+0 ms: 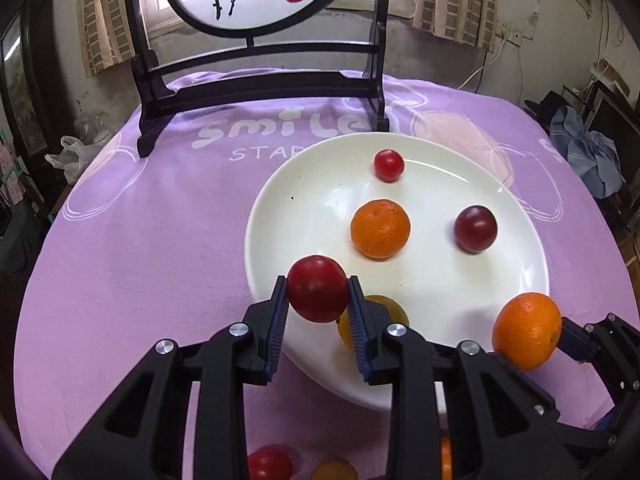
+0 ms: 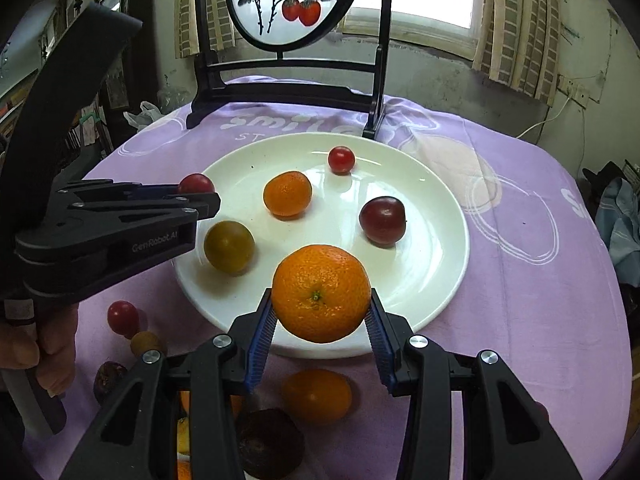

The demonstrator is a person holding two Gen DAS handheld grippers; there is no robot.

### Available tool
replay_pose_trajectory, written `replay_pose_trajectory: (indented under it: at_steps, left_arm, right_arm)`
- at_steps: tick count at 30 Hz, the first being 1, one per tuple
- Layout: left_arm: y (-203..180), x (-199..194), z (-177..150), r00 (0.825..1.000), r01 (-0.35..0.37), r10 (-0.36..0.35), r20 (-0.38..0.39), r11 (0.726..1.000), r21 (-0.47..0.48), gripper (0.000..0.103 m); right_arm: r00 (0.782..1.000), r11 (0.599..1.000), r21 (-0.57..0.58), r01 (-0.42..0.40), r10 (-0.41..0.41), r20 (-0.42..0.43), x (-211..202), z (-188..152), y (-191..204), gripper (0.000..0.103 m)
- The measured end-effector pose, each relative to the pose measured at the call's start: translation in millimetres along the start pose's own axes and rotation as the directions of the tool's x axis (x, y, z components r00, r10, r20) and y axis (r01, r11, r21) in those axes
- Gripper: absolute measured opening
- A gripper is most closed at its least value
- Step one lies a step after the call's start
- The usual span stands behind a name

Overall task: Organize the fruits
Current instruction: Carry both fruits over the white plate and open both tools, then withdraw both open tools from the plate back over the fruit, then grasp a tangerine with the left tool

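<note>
Currently: white plate (image 2: 432, 280) on purple-clothed worktop (image 2: 540, 320) — carries small orange (image 2: 287, 193) at centre, dark plum (image 2: 382, 220) at 3 o'clock, cherry tomato (image 2: 341, 160) at 12. Right gripper (image 2: 320, 320) jaws clamped on large orange (image 2: 321, 293) above 6 o'clock rim; left gripper (image 1: 318, 300) jaws clamped on red plum (image 1: 317, 288) — 9 o'clock rim.

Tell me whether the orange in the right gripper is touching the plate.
Apart. The right wrist view shows the orange clamped between the right gripper's fingers, hanging over the plate's near rim, with its shadow cast on the plate beneath.
</note>
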State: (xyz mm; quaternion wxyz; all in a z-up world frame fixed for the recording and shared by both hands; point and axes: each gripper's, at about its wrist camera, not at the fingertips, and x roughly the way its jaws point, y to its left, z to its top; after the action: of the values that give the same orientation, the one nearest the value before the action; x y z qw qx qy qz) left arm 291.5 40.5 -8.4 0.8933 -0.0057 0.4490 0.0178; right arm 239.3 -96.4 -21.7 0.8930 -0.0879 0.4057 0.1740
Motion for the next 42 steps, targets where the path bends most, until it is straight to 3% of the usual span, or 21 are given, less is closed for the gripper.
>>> replay_pose_trajectory:
  at_steps: [3,5,11,22,27,35,42]
  left_arm:
    - [2.4,11.2,2.8,1.000,0.009,-0.009,-0.008,1.000,-0.021,0.034]
    - [6.0,10.2,4.2,1.000,0.010,-0.010,-0.005,0.999,-0.048,0.058]
    - [1.1,-17.6,-5.9,0.999,0.033,-0.032,0.020,0.999,-0.038,0.070]
    - [-10.4,-84.0,-68.1,0.995,0.075,-0.074,0.062,0.997,-0.013,0.076]
    - [-13.4,-102.4,-103.3,0.995,0.071,-0.070,0.067,0.997,-0.009,0.077]
    - [-28.9,-119.8,-151.2,0.994,0.108,-0.108,0.027,0.994,0.000,0.077]
    - [-53.0,-110.6,-175.6,0.993,0.117,-0.116,-0.022,0.993,0.036,0.077]
  right_arm:
    - [1.000,1.000,-0.012,-0.004,0.004,-0.031,9.2,-2.8,2.7,0.046]
    - [0.999,1.000,-0.005,-0.013,0.013,-0.044,10.1,-5.2,1.9,0.046]
    - [1.000,0.999,0.017,-0.030,0.030,-0.001,-13.8,-13.1,-1.4,0.046]
    - [0.995,0.998,0.044,-0.054,0.050,0.089,-84.3,-58.8,-8.8,0.046]
    - [0.993,0.996,0.061,-0.059,0.052,0.110,-110.2,-89.6,-9.9,0.055]
    - [0.995,0.992,0.109,-0.060,0.051,0.089,-115.5,-127.1,-17.7,0.061]
    - [0.994,0.983,0.175,-0.061,0.044,0.102,-111.7,-145.1,-37.0,0.066]
